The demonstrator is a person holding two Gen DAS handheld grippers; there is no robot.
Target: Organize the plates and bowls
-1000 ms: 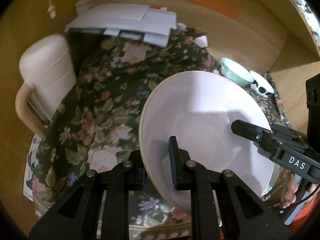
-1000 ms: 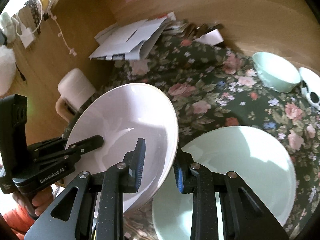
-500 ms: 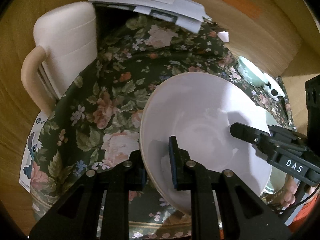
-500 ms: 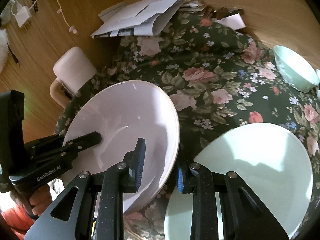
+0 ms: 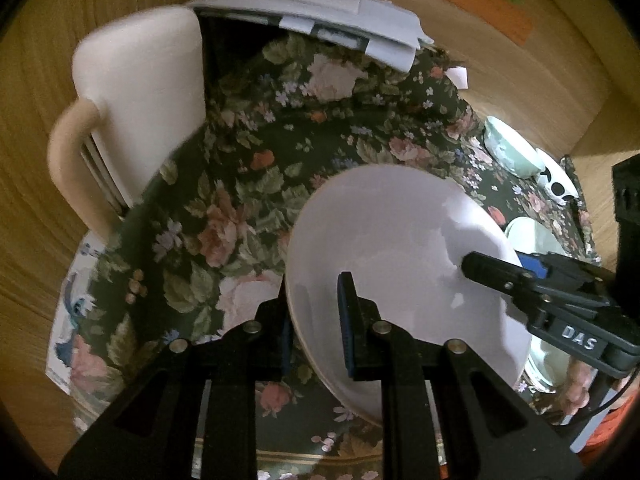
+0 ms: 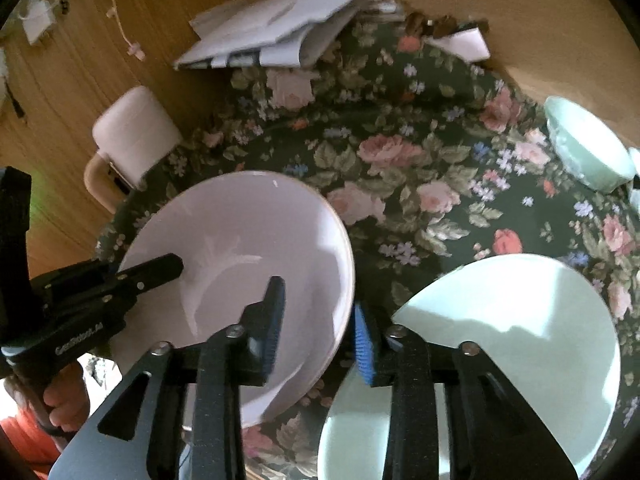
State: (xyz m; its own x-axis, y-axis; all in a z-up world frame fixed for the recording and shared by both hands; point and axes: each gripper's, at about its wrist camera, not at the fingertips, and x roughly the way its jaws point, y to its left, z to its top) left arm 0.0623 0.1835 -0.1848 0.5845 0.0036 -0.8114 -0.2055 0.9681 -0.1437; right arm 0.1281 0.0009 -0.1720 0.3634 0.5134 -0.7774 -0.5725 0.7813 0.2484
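Note:
A large white plate is tilted over the floral tablecloth, held by its rims from two sides. My left gripper is shut on the near rim, one finger inside the plate and one beneath. My right gripper straddles the opposite rim of the white plate; its jaws are opening and the blue pads stand off the rim. A pale green plate lies flat just right of it. A small green bowl sits at the far right.
A cream chair stands against the table's left edge. Loose papers lie at the back by the wooden wall. A white bowl with black marks sits beside the small green bowl. A hand grips the left tool.
Both grippers have sunk a little toward the table with the white plate. The right gripper's jaws, earlier pinched on the rim, have spread apart. The left grip is unchanged.

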